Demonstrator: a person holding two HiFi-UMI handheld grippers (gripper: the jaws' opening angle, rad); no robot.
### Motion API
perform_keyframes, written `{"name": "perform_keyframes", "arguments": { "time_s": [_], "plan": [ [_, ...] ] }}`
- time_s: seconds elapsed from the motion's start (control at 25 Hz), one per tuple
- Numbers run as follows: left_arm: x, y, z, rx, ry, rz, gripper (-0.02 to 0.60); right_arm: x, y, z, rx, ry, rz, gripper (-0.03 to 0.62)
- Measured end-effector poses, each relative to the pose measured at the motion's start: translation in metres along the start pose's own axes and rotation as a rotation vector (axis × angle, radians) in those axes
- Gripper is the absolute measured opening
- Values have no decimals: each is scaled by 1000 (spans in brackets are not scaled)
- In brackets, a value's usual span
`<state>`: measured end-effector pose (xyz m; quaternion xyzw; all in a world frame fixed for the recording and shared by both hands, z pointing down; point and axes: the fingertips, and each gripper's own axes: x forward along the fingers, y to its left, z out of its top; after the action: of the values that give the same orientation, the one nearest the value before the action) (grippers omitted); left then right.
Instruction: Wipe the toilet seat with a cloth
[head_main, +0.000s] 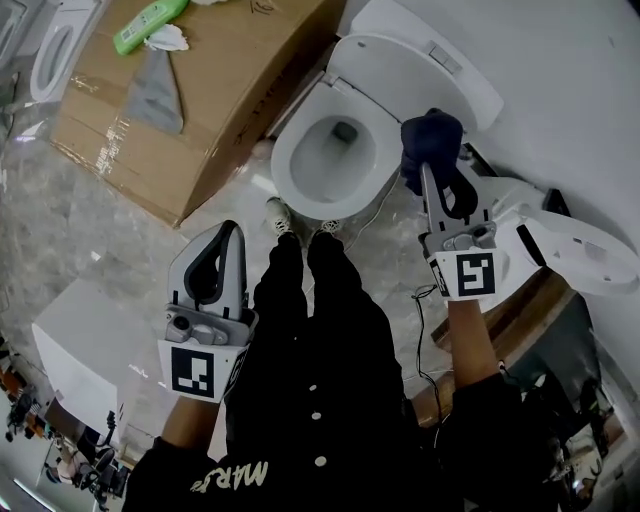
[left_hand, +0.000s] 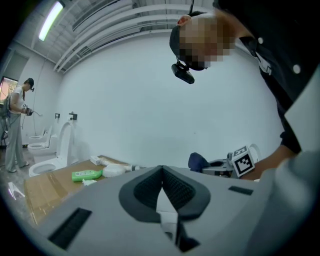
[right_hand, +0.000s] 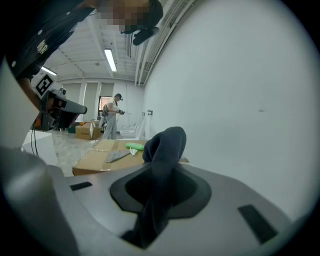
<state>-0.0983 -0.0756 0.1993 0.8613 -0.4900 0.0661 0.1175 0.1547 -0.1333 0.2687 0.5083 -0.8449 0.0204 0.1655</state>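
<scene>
The white toilet (head_main: 300, 190) stands ahead of the person's shoes, its seat (head_main: 385, 160) down around the bowl and its lid (head_main: 420, 70) raised against the wall. My right gripper (head_main: 437, 170) hovers over the seat's right edge, shut on a dark navy cloth (head_main: 432, 135) that bunches above the jaws; in the right gripper view the cloth (right_hand: 165, 145) fills the gap of the gripper (right_hand: 159, 172). My left gripper (head_main: 230, 232) is held low at the left, away from the toilet, shut with nothing in it (left_hand: 161, 170).
A cardboard box (head_main: 200, 130) lies left of the toilet with a green bottle (head_main: 148, 24) and a grey rag (head_main: 158, 90) on it. A loose white toilet lid (head_main: 580, 250) rests at the right. A white box (head_main: 80, 350) sits lower left. Another person (left_hand: 17, 125) stands far off.
</scene>
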Motion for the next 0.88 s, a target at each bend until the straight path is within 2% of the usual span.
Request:
{"name": "perform_keyframes", "arguments": {
  "time_s": [0.16,0.32,0.44,0.6,0.88],
  "plan": [
    [13,-7,-25,-32,18,-10,12,26,5,-35,-30,62,62,72],
    [24,-17,-51,-69,39,-35,11,53,12,-69,-106,93,103,74],
    [31,-22,-73,-113,49,-55,11,71,19,-96,-186,118,152,73],
    [40,-39,-100,-164,60,-102,11,94,27,-143,-311,210,227,72],
    [47,-42,-142,-210,74,-102,11,128,35,-211,-419,302,276,72]
  ]
}}
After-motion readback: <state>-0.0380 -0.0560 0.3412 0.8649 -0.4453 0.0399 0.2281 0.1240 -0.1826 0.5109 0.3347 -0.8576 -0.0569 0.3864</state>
